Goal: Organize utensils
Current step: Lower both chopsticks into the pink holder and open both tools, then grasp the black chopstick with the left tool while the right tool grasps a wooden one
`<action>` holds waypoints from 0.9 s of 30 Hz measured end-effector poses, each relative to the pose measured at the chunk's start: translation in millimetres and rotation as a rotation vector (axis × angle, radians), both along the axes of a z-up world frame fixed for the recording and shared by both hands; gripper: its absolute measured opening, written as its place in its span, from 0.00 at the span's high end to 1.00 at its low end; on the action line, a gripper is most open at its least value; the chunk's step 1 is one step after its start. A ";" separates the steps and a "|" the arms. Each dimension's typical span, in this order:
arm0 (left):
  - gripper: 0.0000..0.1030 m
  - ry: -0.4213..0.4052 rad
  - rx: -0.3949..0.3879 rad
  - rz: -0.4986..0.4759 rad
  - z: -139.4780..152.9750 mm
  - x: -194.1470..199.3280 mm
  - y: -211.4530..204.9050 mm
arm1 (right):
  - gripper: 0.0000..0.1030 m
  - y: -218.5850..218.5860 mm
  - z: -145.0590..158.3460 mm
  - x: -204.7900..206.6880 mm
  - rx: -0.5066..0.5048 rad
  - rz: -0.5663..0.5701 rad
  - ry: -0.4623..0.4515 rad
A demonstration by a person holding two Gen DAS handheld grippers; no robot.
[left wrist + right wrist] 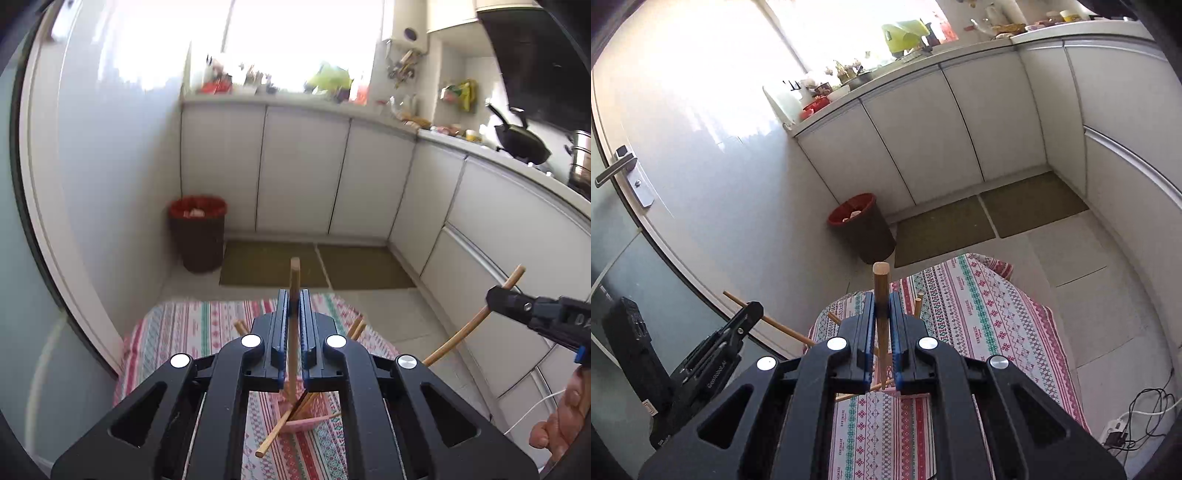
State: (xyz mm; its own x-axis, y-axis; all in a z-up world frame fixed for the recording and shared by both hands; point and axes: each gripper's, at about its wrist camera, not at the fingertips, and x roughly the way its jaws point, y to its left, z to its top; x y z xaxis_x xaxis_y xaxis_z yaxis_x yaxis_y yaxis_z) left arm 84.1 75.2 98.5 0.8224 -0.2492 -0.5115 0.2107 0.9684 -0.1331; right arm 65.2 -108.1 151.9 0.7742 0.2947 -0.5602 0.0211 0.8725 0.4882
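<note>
My left gripper is shut on a wooden chopstick that stands upright between the fingers, above the patterned tablecloth. My right gripper is shut on another wooden chopstick, also upright. Each gripper shows in the other's view: the right gripper with its chopstick at the right edge, the left gripper at the lower left. A pink holder with several chopsticks sits on the cloth below the left gripper, mostly hidden by the jaws.
The cloth-covered table stands on a tiled floor. A brown bin with a red liner is by the wall. White cabinets run along the back and right. A door handle is at left; cables lie at lower right.
</note>
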 end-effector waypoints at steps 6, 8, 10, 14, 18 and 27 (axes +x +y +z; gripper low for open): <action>0.83 0.021 -0.179 0.073 -19.7 -2.8 42.2 | 0.92 10.4 -23.7 25.7 -0.037 -0.007 0.021; 0.81 0.003 -0.206 0.092 -18.8 -9.9 53.8 | 0.92 16.0 -29.8 31.9 -0.062 -0.010 0.028; 0.75 -0.005 -0.223 0.106 -18.1 -16.3 61.0 | 0.92 21.9 -36.0 37.6 -0.083 -0.012 0.036; 0.74 0.012 -0.219 0.107 -25.5 -12.4 66.9 | 0.92 33.3 -46.7 51.8 -0.121 -0.011 0.052; 0.74 0.039 -0.212 0.102 -34.1 -4.7 66.2 | 0.91 47.0 -60.1 61.7 -0.166 -0.007 0.060; 0.66 0.031 -0.162 0.078 -31.8 -14.3 52.7 | 0.73 62.3 -74.8 59.2 -0.204 0.024 0.086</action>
State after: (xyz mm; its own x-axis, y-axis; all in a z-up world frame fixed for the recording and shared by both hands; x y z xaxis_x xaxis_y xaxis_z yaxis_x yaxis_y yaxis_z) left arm 69.8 128.0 66.7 0.8271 -0.2662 -0.4949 0.1290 0.9471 -0.2940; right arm 124.4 -45.8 77.2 0.7147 0.1867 -0.6740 0.0330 0.9536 0.2991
